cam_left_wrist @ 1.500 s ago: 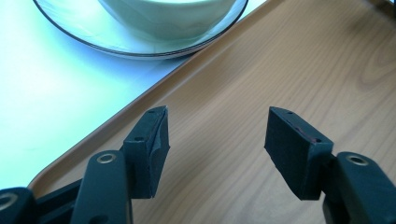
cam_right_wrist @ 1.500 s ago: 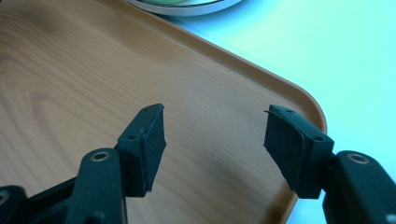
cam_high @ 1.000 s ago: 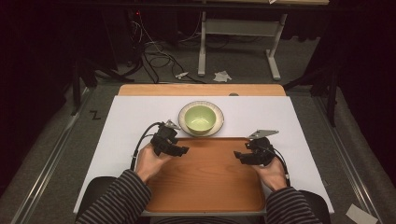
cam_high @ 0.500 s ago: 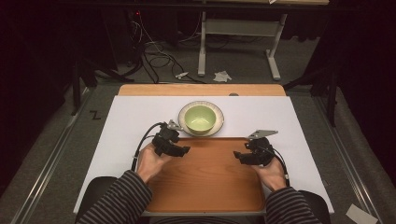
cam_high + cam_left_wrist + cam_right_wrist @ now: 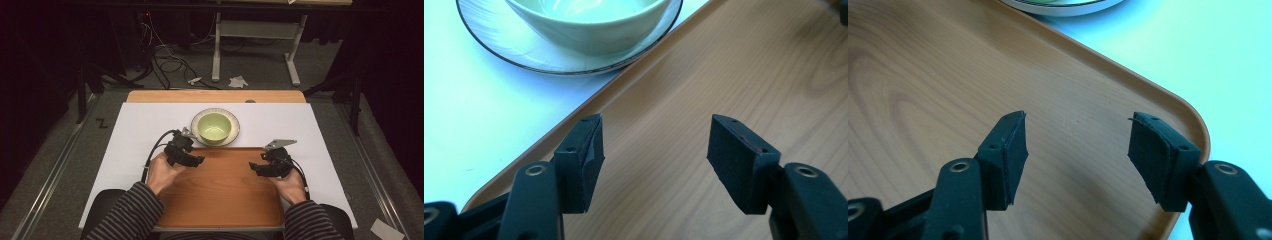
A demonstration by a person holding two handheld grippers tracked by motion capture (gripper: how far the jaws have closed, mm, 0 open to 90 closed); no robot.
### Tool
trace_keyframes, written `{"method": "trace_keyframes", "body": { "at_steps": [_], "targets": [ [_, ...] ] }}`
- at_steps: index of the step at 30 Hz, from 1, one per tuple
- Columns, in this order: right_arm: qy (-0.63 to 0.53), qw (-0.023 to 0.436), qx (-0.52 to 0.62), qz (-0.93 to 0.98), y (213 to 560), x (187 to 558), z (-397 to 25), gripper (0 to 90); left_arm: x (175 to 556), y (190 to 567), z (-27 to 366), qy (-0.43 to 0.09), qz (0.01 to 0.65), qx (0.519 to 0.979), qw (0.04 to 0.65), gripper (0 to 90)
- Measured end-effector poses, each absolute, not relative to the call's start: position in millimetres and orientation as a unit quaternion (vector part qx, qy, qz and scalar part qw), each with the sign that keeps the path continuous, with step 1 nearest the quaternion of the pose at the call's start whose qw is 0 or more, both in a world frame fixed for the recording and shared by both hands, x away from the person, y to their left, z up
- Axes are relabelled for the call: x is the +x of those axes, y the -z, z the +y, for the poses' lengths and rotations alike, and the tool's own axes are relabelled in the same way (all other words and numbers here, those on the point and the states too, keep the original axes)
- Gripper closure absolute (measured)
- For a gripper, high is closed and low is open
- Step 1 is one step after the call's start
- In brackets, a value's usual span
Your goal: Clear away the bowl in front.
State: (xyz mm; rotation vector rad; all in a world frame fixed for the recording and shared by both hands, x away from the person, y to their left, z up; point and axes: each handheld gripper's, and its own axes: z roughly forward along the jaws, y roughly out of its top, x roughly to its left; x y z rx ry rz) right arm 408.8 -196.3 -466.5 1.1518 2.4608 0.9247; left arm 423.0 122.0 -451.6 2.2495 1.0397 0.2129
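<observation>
A person in striped sleeves sits at a counter (image 5: 135,130) covered with a white sheet, holding a black two-jaw gripper in each hand. A wooden tray (image 5: 225,195) lies on the sheet directly in front of the person, reaching to the counter's near edge. Just beyond the tray's far edge sits a pale green bowl (image 5: 214,126) resting in a round plate (image 5: 234,135) with a dark rim; the plate's near rim is close against the tray's far edge. The left gripper (image 5: 192,160) hovers over the tray's far left corner, near the plate, and its jaws are spread wide with nothing between them. In the left gripper view, the open jaws frame bare wood grain, with the bowl and plate (image 5: 499,47) just ahead beyond the tray rim. The right gripper (image 5: 260,167) hovers over the right side of the tray, well apart from the bowl, pointing inward across the wood. Its jaws are also spread wide and hold nothing; the right gripper view shows the tray's rounded corner (image 5: 1193,125) beside them and white sheet beyond.
</observation>
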Motion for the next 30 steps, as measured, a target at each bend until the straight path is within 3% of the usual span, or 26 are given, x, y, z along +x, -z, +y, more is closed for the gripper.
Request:
{"method": "trace_keyframes", "body": {
  "at_steps": [14,30],
  "targets": [
    [-0.321,0.134,0.389,0.853,466,408,-194,42.2,432,443,123,-0.056,0.412,0.846,0.332,39.0],
    [-0.314,0.135,0.377,0.861,467,407,-190,42.3,460,425,122,-0.056,0.426,0.85,0.304,45.1]
  ]
}}
